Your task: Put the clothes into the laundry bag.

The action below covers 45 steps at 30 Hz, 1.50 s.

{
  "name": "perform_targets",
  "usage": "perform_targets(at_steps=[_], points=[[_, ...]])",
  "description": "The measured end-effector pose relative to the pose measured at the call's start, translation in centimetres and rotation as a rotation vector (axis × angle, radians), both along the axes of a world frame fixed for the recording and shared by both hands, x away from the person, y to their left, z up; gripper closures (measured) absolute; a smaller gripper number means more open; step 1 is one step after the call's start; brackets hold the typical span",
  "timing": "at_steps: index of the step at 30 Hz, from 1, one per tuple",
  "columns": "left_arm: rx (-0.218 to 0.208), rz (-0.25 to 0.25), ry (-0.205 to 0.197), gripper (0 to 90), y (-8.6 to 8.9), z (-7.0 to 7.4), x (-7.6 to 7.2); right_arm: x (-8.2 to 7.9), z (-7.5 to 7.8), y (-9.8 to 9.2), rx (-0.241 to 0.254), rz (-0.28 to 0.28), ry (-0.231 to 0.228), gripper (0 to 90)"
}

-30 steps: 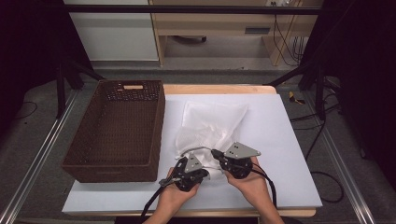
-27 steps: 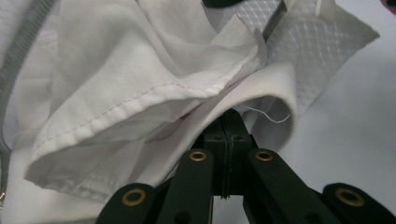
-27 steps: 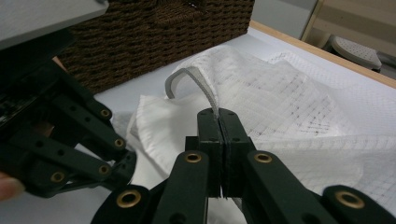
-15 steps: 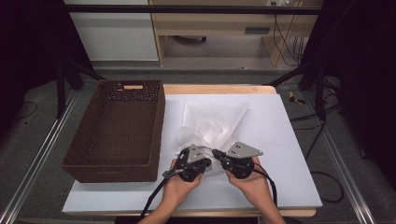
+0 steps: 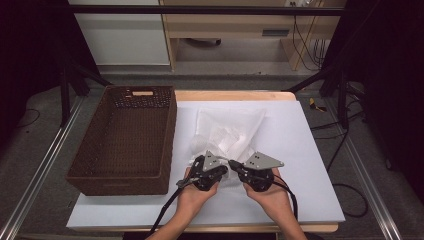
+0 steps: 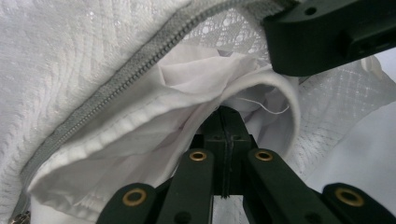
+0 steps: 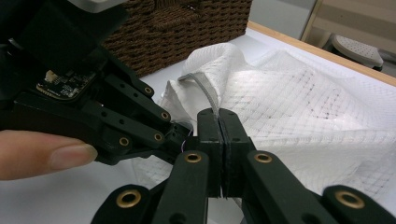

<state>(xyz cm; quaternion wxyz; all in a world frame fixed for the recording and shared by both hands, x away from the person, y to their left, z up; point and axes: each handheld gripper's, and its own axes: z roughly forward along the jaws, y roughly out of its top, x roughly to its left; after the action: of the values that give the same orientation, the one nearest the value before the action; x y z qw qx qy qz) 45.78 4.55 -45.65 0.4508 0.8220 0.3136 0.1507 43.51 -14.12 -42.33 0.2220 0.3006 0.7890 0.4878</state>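
A big brown woven basket (image 5: 125, 137) sits on the left side of the white table top (image 5: 305, 150). It has a small handle hole (image 5: 142, 93) in its far wall. Past the far edge of the table stands a pale wooden shelf (image 5: 235, 30). Black wires (image 5: 302, 40) hang at the far right. A black cable (image 5: 345, 192) lies on the grey floor (image 5: 30, 150) at the right.

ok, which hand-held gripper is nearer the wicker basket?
Left. The left hand-held gripper sits just off the wicker basket at its near right corner; the right hand-held gripper is beyond it, farther right.
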Motion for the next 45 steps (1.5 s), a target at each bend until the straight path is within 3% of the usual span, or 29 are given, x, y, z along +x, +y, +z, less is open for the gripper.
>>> perform_targets(at_steps=[15,38,42,45], points=[[-0.011,0.006,-0.002,90.0,0.0,0.3,1.0,-0.6,0.7,-0.7,0.019,-0.01,-0.038,89.7],[-0.032,0.036,-0.021,90.0,-0.8,0.2,2.2,-0.5,0.6,-0.7,0.016,-0.006,-0.026,89.7],[-0.014,0.025,-0.05,90.0,-1.0,0.2,2.4,-0.5,0.6,-0.7,0.016,-0.005,-0.025,89.7],[-0.025,0.03,-0.046,90.0,-1.1,0.1,2.7,-0.5,0.6,-0.7,0.016,-0.005,-0.023,89.7]])
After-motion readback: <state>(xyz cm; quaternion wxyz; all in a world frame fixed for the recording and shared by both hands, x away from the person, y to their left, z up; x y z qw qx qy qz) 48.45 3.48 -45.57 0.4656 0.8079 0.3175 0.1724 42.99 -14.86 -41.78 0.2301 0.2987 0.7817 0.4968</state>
